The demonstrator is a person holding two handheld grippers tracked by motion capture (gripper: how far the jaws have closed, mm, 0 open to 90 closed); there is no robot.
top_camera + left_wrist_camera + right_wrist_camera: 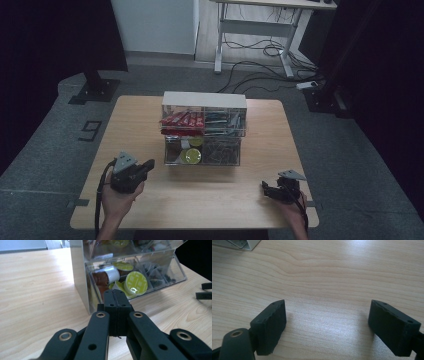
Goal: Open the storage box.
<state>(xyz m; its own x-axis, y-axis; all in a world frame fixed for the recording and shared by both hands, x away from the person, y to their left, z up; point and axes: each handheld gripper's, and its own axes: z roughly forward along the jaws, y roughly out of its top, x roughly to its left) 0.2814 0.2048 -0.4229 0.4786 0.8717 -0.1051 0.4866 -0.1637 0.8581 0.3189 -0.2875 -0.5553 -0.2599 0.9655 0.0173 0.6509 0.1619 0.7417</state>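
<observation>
Left gripper (117,298) has its jaws pressed together on nothing, aimed at the clear organizer's (202,150) lower drawer at about one o'clock, where the green-lidded pods (135,283) sit. It's likely lining up to hook that drawer. Right gripper (328,322) rests low, jaws spread wide over bare table (200,200).

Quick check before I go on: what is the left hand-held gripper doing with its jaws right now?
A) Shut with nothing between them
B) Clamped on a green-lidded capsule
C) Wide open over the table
A: the left hand-held gripper has its jaws pressed together, empty, short of the clear organizer.
</observation>
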